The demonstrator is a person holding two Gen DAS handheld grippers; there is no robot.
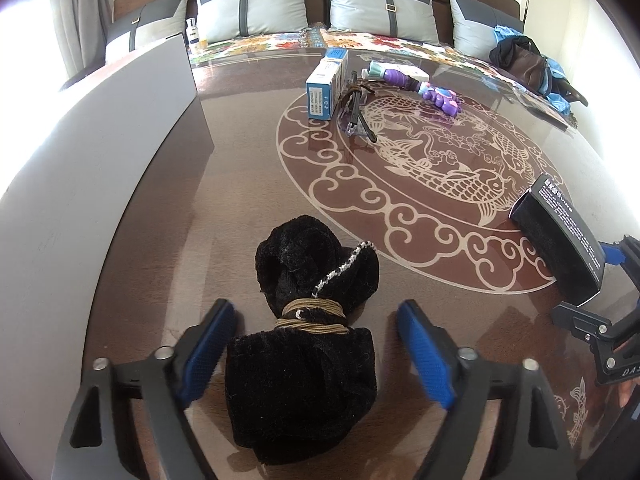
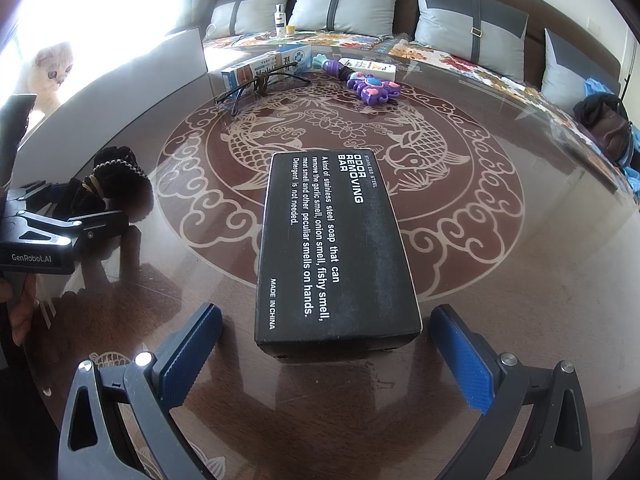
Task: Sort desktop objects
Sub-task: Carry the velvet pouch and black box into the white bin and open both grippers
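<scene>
The left gripper [image 1: 310, 344] stands spread around the black plush bundle [image 1: 308, 328], probably to grasp it. The right gripper [image 2: 326, 356] is spread too, framing the black box [image 2: 336, 248] on the surface [image 2: 520, 280].

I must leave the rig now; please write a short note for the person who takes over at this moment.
Left gripper: open, fingers either side of the black plush bundle on the table; no grip yet.
Right gripper: open, lined up on the black box, not touching.
At the far edge, ungrouped: blue-white box, glasses, purple toy.
Done: nothing visibly sorted.
Left: all five items.
</scene>
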